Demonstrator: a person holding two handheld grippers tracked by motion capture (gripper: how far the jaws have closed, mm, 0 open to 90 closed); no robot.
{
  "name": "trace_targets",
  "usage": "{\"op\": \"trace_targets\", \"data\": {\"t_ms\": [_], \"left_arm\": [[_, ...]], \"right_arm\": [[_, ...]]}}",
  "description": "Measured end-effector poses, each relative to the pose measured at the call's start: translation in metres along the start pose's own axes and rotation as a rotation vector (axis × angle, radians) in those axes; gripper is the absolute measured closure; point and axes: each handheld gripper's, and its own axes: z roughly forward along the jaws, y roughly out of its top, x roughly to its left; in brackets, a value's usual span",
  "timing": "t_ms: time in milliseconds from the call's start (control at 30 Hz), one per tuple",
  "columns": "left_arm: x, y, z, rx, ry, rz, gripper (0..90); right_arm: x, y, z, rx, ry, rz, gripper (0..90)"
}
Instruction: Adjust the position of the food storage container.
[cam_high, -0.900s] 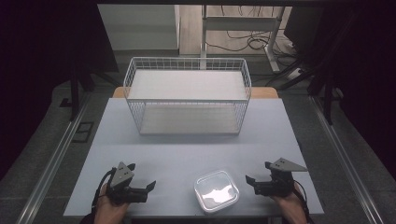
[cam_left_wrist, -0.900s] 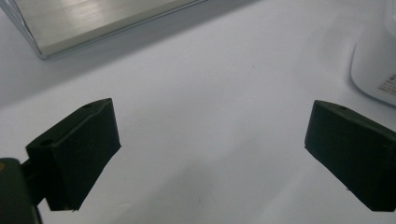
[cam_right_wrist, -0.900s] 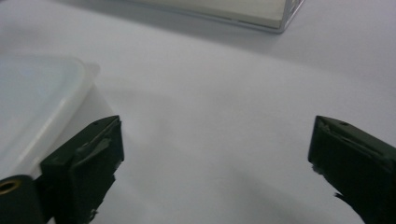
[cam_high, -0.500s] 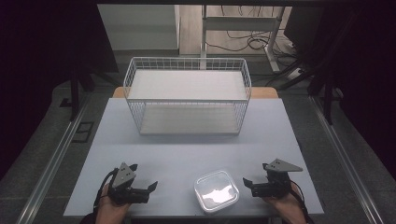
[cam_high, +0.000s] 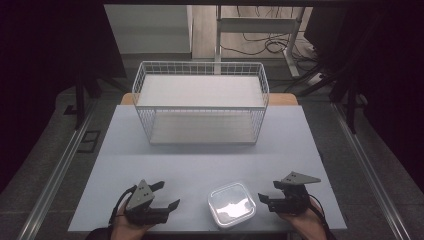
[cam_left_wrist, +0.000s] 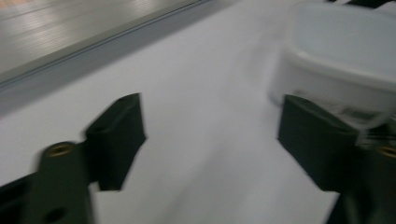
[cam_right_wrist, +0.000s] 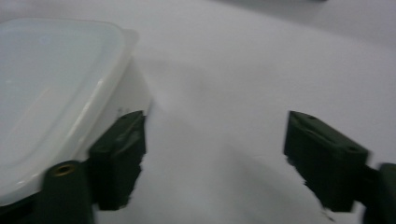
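Both my left gripper (cam_high: 167, 200) and right gripper (cam_high: 264, 198) have jaws wide open, holding nothing, flanking the lidded container (cam_high: 231, 204) at the desk (cam_high: 210, 160) near edge; blurry feeds, so misjudged closing probably shoves it off.

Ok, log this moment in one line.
left gripper: open, empty | right gripper: open, empty | lidded container: on table between them | wire basket: behind

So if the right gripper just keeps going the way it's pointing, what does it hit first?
Most likely the lidded plastic container. The right gripper points at it across the table, jaws open. In its own view the container sits off to one side, so it may only clip the near edge.
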Motion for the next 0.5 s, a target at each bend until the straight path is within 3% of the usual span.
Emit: {"op": "trace_targets", "data": {"t_ms": [33, 67, 100, 133, 167, 200, 233, 300, 500], "left_arm": [[-0.008, 0.002, 0.004, 0.001, -0.037, 0.0, 42.5], [-0.012, 0.003, 0.008, 0.006, -0.061, 0.002, 49.3], [-0.012, 0.003, 0.008, 0.006, -0.061, 0.002, 55.8], [-0.02, 0.004, 0.016, 0.024, -0.116, -0.002, 63.0], [-0.025, 0.005, 0.02, 0.039, -0.143, 0.0, 69.7], [-0.025, 0.005, 0.02, 0.039, -0.143, 0.0, 76.5], [-0.032, 0.006, 0.026, 0.061, -0.166, 0.012, 76.5], [-0.042, 0.007, 0.035, 0.089, -0.197, 0.04, 89.8], [-0.059, 0.006, 0.052, 0.143, -0.249, 0.064, 90.0]], "right_arm": [[0.005, 0.0, 0.0, 0.018, 0.026, -0.024, 42.7], [0.008, 0.0, 0.0, 0.027, 0.035, -0.033, 49.0], [0.011, -0.001, 0.0, 0.041, 0.053, -0.054, 54.8], [0.014, -0.002, 0.0, 0.054, 0.061, -0.076, 61.5], [0.017, -0.003, -0.001, 0.069, 0.06, -0.095, 66.9], [0.017, -0.003, -0.001, 0.069, 0.06, -0.095, 66.9], [0.02, -0.004, -0.001, 0.089, 0.063, -0.109, 72.6], [0.025, -0.009, -0.003, 0.12, 0.117, -0.141, 85.2], [0.033, -0.013, -0.007, 0.139, 0.19, -0.143, 88.9]]}}
